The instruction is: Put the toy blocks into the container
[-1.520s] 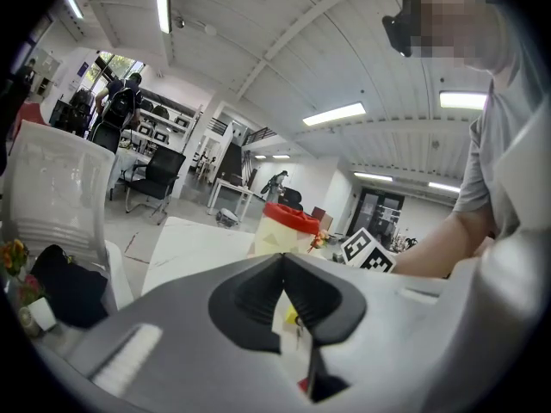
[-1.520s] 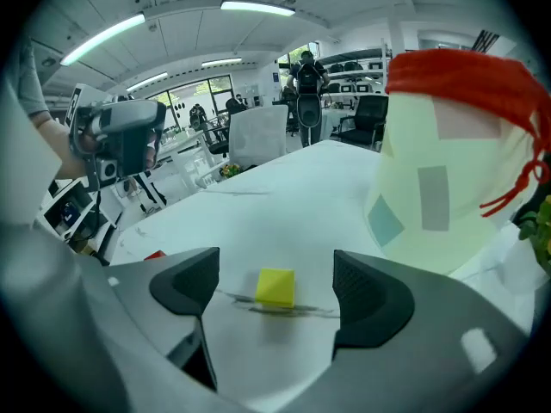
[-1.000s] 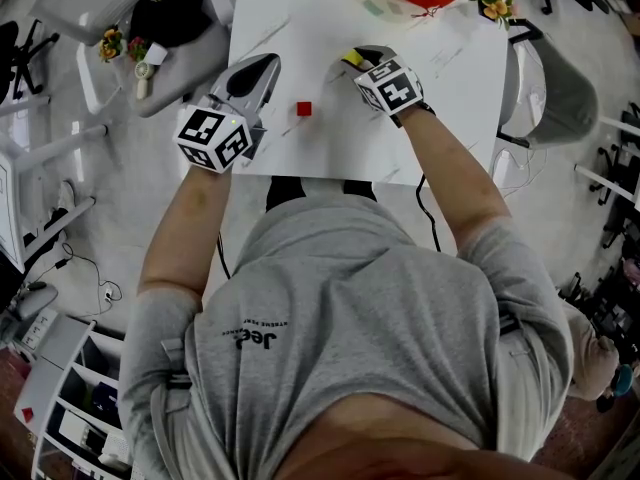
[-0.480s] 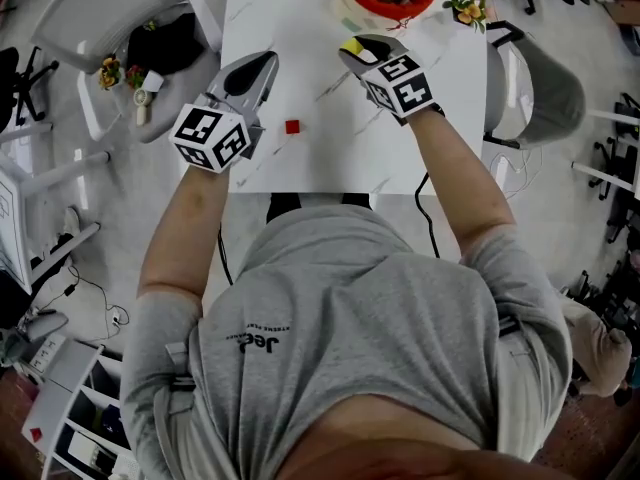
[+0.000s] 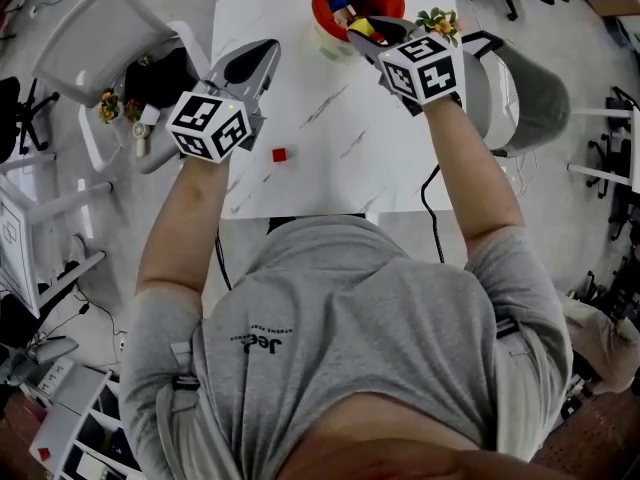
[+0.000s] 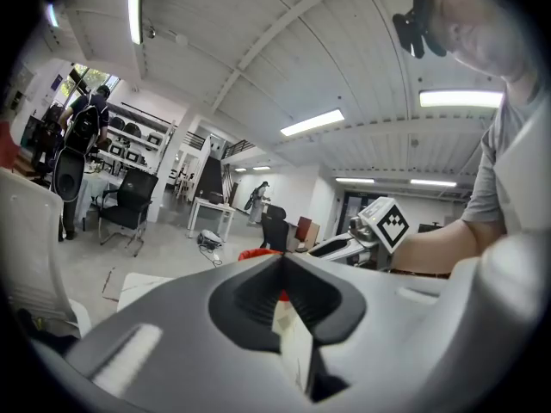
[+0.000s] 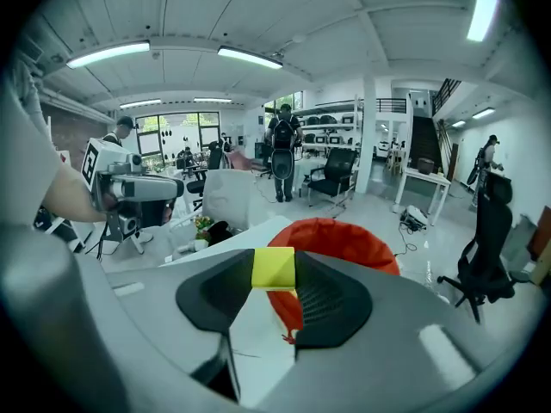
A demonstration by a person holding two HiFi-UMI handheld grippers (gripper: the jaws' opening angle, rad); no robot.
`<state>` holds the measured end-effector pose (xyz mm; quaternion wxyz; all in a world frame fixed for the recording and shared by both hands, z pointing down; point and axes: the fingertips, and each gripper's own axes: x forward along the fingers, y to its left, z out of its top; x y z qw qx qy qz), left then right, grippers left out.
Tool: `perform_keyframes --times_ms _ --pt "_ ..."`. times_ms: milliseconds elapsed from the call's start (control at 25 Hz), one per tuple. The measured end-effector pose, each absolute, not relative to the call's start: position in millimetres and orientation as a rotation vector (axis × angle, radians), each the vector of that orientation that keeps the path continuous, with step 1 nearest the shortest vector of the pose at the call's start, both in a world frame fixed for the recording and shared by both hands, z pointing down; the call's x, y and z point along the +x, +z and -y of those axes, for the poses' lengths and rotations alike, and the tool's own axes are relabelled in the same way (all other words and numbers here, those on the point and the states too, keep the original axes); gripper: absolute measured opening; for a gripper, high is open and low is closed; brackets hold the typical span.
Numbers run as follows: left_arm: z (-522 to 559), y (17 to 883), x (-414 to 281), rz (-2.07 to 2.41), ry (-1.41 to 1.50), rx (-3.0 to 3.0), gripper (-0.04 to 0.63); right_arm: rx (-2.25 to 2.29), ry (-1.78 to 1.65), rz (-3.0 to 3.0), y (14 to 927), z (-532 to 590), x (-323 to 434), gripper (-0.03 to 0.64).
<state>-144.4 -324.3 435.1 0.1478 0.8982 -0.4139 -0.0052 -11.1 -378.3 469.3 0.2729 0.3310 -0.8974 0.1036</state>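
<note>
Observer: jaws of left gripper are sitting together, empty; red block is lying apart on the table.
Checker: right gripper is clamping yellow block near rim of red container; releasing early is risking a bounce-out.

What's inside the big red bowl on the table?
A few coloured toy blocks lie in the round red container. The right gripper, holding a yellow block, covers its near right part, so anything there is hidden.
</note>
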Motion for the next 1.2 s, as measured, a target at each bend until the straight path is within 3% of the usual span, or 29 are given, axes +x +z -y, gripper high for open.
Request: perform_keyframes --times_ms 760,800,880,920,1200 --pt "399 413 -93 1.122 -0.002 2.628 0.058 0.929 0.27 2.385 457 460 11 0.149" --pt "400 414 -93 1.121 -0.004 2.624 0.058 0.916 0.284 2.394 458 460 10 0.157" --pt "401 416 -93 1.12 -0.006 2.619 0.058 0.895 0.304 2.408 461 460 8 0.308" --pt "401 417 -93 1.12 -0.006 2.617 0.058 0.892 0.304 2.411 462 460 7 0.333" --pt "398 420 -98 1.123 -0.012 2.612 0.058 0.873 0.295 2.424 460 452 2 0.339"
